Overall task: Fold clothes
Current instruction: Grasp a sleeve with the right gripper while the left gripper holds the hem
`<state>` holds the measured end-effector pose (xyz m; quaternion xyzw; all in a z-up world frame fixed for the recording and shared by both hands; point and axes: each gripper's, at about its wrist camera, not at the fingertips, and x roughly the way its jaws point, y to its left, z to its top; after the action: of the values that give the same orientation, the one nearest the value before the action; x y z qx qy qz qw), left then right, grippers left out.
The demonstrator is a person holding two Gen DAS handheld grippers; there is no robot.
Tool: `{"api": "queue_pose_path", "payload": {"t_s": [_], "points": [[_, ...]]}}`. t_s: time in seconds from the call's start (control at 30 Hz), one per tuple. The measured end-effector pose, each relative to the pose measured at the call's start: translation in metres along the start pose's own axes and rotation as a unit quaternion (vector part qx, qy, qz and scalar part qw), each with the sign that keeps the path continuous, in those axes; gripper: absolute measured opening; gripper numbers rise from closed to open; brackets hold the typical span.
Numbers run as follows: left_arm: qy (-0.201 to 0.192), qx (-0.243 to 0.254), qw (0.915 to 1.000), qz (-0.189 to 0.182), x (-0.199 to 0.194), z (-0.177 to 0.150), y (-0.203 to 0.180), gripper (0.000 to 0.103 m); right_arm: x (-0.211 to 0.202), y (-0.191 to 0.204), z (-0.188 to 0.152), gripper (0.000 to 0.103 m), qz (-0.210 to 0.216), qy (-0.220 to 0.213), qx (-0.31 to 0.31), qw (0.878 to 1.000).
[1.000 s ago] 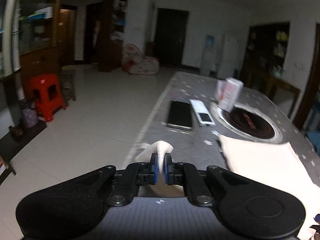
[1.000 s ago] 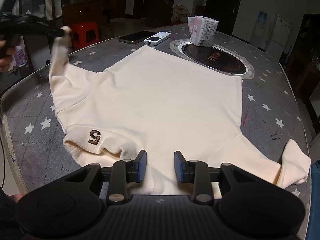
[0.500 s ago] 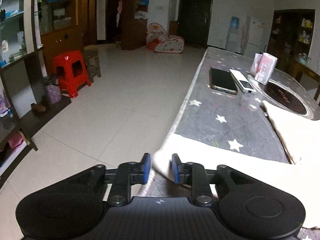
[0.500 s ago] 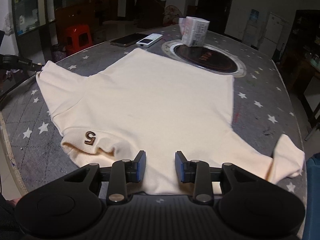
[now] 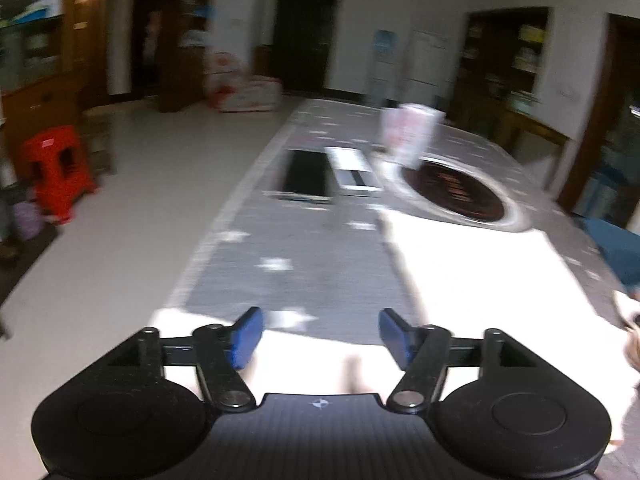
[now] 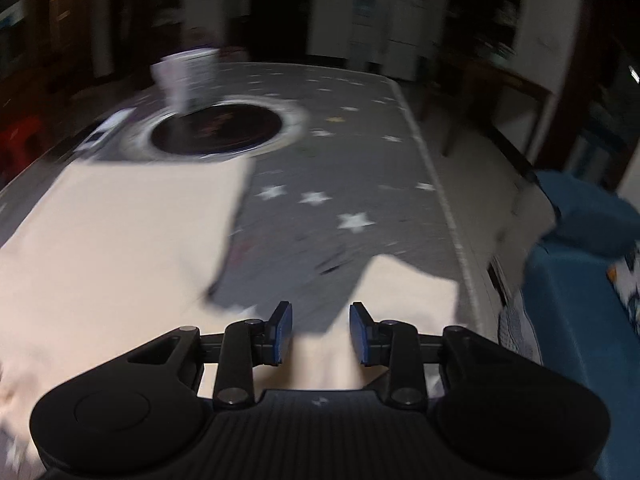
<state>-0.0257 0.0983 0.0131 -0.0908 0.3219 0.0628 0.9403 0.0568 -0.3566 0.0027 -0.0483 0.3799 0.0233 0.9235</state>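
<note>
Both sleeves of the cream knit sweater (image 6: 112, 240) lie spread; left hand-held gripper (image 5: 320, 334) opening, empty; right hand-held gripper (image 6: 320, 330) narrow, empty, should next pinch the sleeve beneath it.

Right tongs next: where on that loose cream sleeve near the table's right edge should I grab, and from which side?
Take the sleeve at its cuff end, the free edge lying flat by the table rim. Come down from above with the right tongs, open just short of it, and pinch across the cuff.

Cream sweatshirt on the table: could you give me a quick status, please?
Left gripper opening, nothing pinched. Right gripper open over a sleeve. Sweatshirt flat, unfolded. Nothing in the way.
</note>
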Motion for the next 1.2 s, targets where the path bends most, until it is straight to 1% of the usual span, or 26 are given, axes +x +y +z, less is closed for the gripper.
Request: {"api": "queue_pose_path", "payload": {"t_s": [0.1,0.13,0.23,0.27,0.33,0.4,0.47,0.5,0.53,0.6,0.63,0.73,0.83,0.97,1.0,1.1,1.2], "points": [[0.010,0.030,0.9978,-0.058,0.008,0.000,-0.039,0.075,0.025,-0.014,0.012,0.031,-0.016,0.010,0.024,1.000],[0.013,0.038,0.9967,-0.071,0.010,-0.001,-0.051,0.076,0.031,-0.016,0.014,0.031,-0.020,0.013,0.028,0.999],[0.026,0.060,0.9909,-0.118,0.021,-0.003,-0.087,0.077,0.048,-0.022,0.018,0.030,-0.034,0.019,0.041,0.998],[0.031,0.064,0.9887,-0.132,0.023,-0.005,-0.099,0.079,0.052,-0.024,0.019,0.029,-0.036,0.022,0.046,0.998],[0.041,0.075,0.9828,-0.163,0.030,-0.007,-0.122,0.082,0.058,-0.025,0.018,0.025,-0.043,0.025,0.050,0.998],[0.046,0.089,0.9774,-0.186,0.034,-0.010,-0.144,0.084,0.062,-0.025,0.017,0.019,-0.053,0.026,0.047,0.997],[0.057,0.106,0.9692,-0.215,0.039,-0.014,-0.167,0.084,0.062,-0.023,0.018,0.014,-0.061,0.026,0.040,0.997],[0.063,0.118,0.9651,-0.225,0.041,-0.019,-0.179,0.084,0.062,-0.022,0.018,0.008,-0.065,0.025,0.036,0.997],[0.070,0.130,0.9606,-0.236,0.043,-0.023,-0.190,0.084,0.062,-0.021,0.018,0.005,-0.069,0.025,0.033,0.997],[0.080,0.149,0.9535,-0.250,0.044,-0.033,-0.205,0.084,0.059,-0.023,0.018,0.004,-0.077,0.022,0.030,0.996],[0.086,0.156,0.9491,-0.259,0.044,-0.038,-0.211,0.084,0.054,-0.025,0.018,0.004,-0.082,0.014,0.029,0.996],[0.100,0.174,0.9395,-0.278,0.045,-0.050,-0.223,0.084,0.035,-0.035,0.016,0.004,-0.086,-0.009,0.036,0.996],[0.106,0.191,0.9347,-0.281,0.044,-0.058,-0.226,0.084,0.013,-0.049,0.014,0.004,-0.089,-0.029,0.040,0.995],[0.111,0.205,0.9301,-0.284,0.044,-0.064,-0.226,0.083,-0.009,-0.067,0.003,0.004,-0.096,-0.042,0.048,0.993],[0.110,0.208,0.9292,-0.285,0.043,-0.064,-0.225,0.083,-0.013,-0.074,-0.003,0.004,-0.101,-0.040,0.055,0.993],[0.112,0.225,0.9228,-0.292,0.043,-0.066,-0.226,0.083,-0.015,-0.089,-0.021,0.004,-0.116,-0.023,0.075,0.990],[0.112,0.245,0.9162,-0.296,0.039,-0.070,-0.226,0.082,-0.011,-0.100,-0.040,0.004,-0.113,0.010,0.096,0.989]]}}
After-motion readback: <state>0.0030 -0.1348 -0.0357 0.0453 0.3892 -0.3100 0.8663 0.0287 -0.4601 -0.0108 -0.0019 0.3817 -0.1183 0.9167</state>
